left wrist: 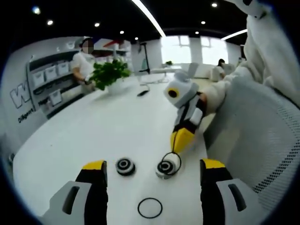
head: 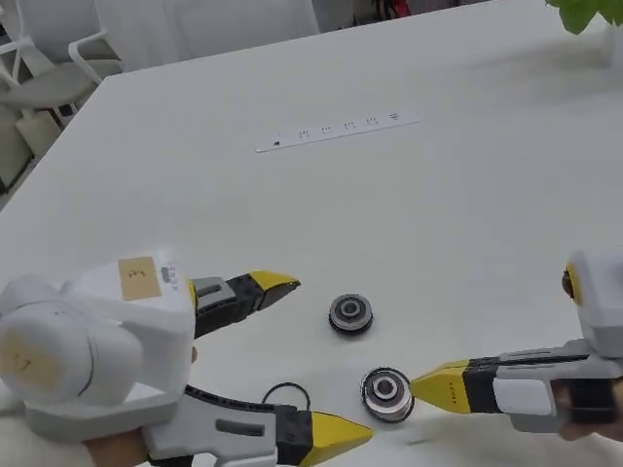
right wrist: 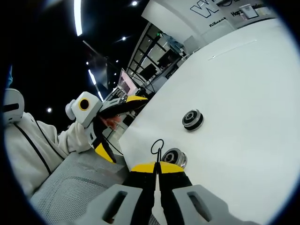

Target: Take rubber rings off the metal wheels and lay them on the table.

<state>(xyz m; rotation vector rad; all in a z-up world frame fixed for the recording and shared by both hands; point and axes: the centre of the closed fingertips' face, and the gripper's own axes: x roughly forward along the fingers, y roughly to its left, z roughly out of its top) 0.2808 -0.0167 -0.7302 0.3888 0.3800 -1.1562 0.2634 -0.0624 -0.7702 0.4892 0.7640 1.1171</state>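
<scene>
Right gripper (head: 421, 386): jaws pressed together on a thin black loop, the pinched rubber ring (right wrist: 157, 140). In the head view its yellow tips touch the near wheel (head: 386, 393) at that wheel's 3 o'clock.
Pinched rubber ring: in the right gripper view it stands up from the closed tips, just beside the near wheel (right wrist: 175, 157). In the left gripper view the ring (left wrist: 171, 154) hangs between the right gripper (left wrist: 179, 143) and the wheel (left wrist: 166, 168). Whether it still catches the wheel's rim cannot be told.
Left gripper (head: 310, 358): jaws spread wide, holding nothing, both yellow tips off the wheels.
Loose rubber ring (head: 285, 386): flat on the table (head: 389, 214) between the left gripper's spread jaws, partly behind the lower jaw. It lies at 9 o'clock of the near wheel, apart from it. In the left gripper view (left wrist: 153, 164) the ring (left wrist: 138, 207) lies low between the two jaws.
Far wheel (head: 350, 313): on the table at 11 o'clock of the near wheel, close by but not touching. It sits at 3 o'clock of the left gripper's upper tip.
Wheels, left gripper view: far wheel (left wrist: 125, 166) at 9 o'clock of the near wheel.
Background: a white power strip (head: 336, 129) at 12 o'clock of the far wheel, well apart; a green plant (head: 584, 12) at the table's far corner.
</scene>
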